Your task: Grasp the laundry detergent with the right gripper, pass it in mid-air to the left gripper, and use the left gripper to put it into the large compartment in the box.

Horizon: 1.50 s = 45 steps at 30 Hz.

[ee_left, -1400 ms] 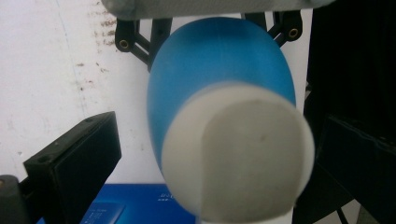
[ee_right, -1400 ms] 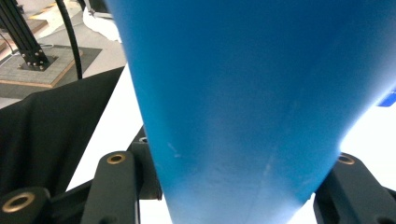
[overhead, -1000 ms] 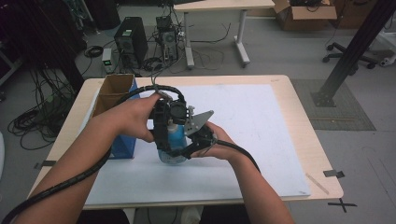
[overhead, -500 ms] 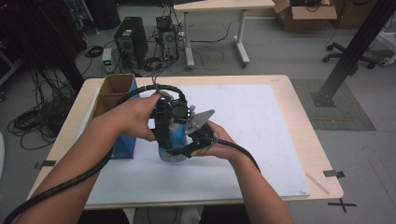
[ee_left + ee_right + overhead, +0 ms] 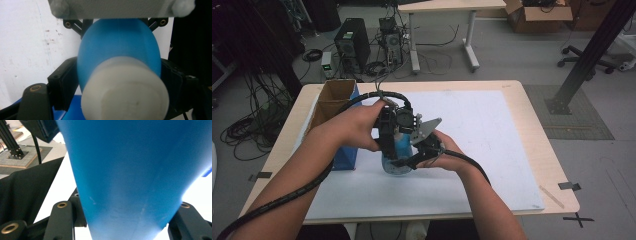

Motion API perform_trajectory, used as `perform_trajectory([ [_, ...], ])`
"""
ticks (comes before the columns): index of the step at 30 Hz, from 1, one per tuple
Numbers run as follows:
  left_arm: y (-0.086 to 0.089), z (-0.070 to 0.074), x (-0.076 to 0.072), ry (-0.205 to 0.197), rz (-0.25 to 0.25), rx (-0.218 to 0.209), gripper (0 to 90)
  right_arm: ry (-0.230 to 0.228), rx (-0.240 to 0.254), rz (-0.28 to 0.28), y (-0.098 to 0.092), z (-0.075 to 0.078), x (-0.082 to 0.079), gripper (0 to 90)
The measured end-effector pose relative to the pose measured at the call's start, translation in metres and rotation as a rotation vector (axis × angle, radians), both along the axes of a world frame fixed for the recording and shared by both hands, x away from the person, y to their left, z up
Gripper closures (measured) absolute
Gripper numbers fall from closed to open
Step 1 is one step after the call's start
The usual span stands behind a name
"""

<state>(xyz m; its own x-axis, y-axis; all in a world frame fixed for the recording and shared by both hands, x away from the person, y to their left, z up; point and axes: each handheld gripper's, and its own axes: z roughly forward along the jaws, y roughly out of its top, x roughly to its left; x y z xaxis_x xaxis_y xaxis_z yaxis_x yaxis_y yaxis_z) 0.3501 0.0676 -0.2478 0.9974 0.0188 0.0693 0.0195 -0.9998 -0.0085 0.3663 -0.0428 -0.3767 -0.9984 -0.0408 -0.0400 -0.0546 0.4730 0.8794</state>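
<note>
A blue bottle (image 5: 401, 150) with a white cap (image 5: 125, 90) stands on the white sheet near the table's front middle. My right gripper (image 5: 409, 159) comes in from the right and is shut on the bottle's blue body (image 5: 135, 170), one jaw on each side. My left gripper (image 5: 393, 131) reaches down from above. Its jaws have just been closing, and their pads (image 5: 63, 80) now lie against the bottle's top by the cap. The hands and grippers hide most of the bottle in the high view.
An open cardboard box (image 5: 334, 100) with a blue side stands just left of the bottle. The white sheet (image 5: 482, 125) covers most of the wooden table (image 5: 537, 115). A strip of dark tape (image 5: 571, 185) sits at the table's right front corner.
Both hands stay in the same place around the bottle. No shift of the bottle or the box stands out in the high view.
</note>
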Motion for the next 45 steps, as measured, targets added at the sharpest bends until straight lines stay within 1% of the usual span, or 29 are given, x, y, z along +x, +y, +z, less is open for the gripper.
perform_trajectory([
  [1, -0.0004, -0.0002, -0.0003, -0.001, 0.000, 0.002, 24.8, 0.004, -0.001, 0.000, 0.0002, 0.0000, -0.0003, 45.7],
  [4, -0.0014, -0.0014, -0.0011, 0.002, 0.001, 0.007, 26.7, -0.007, 0.005, 0.004, 0.0011, 0.0006, -0.0001, 45.7],
  [6, -0.0014, -0.0020, -0.0016, 0.007, 0.004, 0.005, 28.4, 0.002, 0.008, 0.002, 0.0008, 0.0008, -0.0011, 45.7],
  [9, -0.0018, -0.0022, -0.0022, 0.011, 0.008, 0.010, 30.1, 0.000, 0.011, 0.006, 0.0014, 0.0002, -0.0014, 45.7],
  [13, -0.0019, -0.0026, -0.0029, 0.007, 0.011, 0.014, 31.8, -0.001, 0.009, 0.008, 0.0018, -0.0003, -0.0018, 45.7],
  [15, -0.0017, -0.0027, -0.0032, -0.002, 0.010, 0.015, 34.9, -0.006, 0.006, 0.010, 0.0021, -0.0005, -0.0018, 45.7],
  [17, -0.0017, -0.0024, -0.0033, -0.007, 0.010, 0.017, 36.7, 0.000, 0.007, 0.011, 0.0025, -0.0004, -0.0025, 45.7],
  [20, -0.0019, -0.0022, -0.0034, -0.006, 0.011, 0.019, 36.9, -0.001, 0.008, 0.011, 0.0026, -0.0003, -0.0028, 45.7],
  [22, -0.0026, -0.0018, -0.0036, -0.006, 0.013, 0.029, 37.1, -0.001, 0.007, 0.012, 0.0028, 0.0000, -0.0030, 45.7],
  [25, -0.0043, -0.0016, -0.0049, -0.018, 0.013, 0.048, 37.3, 0.004, 0.008, 0.012, 0.0031, 0.0005, -0.0038, 45.7],
  [28, -0.0063, -0.0009, -0.0063, -0.033, 0.017, 0.060, 37.5, -0.009, 0.005, 0.009, 0.0025, 0.0013, -0.0032, 45.7],
  [29, -0.0065, -0.0005, -0.0063, -0.032, 0.018, 0.060, 37.6, -0.003, 0.006, 0.009, 0.0022, 0.0017, -0.0036, 45.7],
  [31, -0.0069, 0.0002, -0.0062, -0.033, 0.019, 0.066, 37.9, -0.008, 0.007, 0.009, 0.0012, 0.0023, -0.0033, 45.6],
  [34, -0.0077, 0.0004, -0.0057, -0.020, 0.027, 0.085, 38.0, -0.001, 0.007, 0.014, 0.0008, 0.0024, -0.0041, 45.4],
  [35, -0.0077, -0.0001, -0.0061, -0.023, 0.029, 0.083, 38.0, -0.001, 0.006, 0.014, 0.0008, 0.0022, -0.0043, 45.2],
  [37, -0.0083, 0.0009, -0.0061, -0.023, 0.034, 0.089, 38.1, 0.001, 0.013, 0.010, 0.0002, 0.0015, -0.0046, 44.8],
  [42, -0.0088, 0.0042, -0.0045, -0.021, 0.032, 0.080, 38.1, 0.009, 0.046, -0.004, -0.0027, 0.0012, -0.0053, 43.9],
  [44, -0.0094, 0.0058, -0.0040, -0.023, 0.035, 0.082, 38.1, 0.009, 0.051, -0.012, -0.0034, 0.0014, -0.0053, 43.6],
  [45, -0.0097, 0.0065, -0.0034, -0.022, 0.041, 0.079, 38.1, 0.001, 0.063, -0.013, -0.0046, 0.0015, -0.0039, 42.8],
])
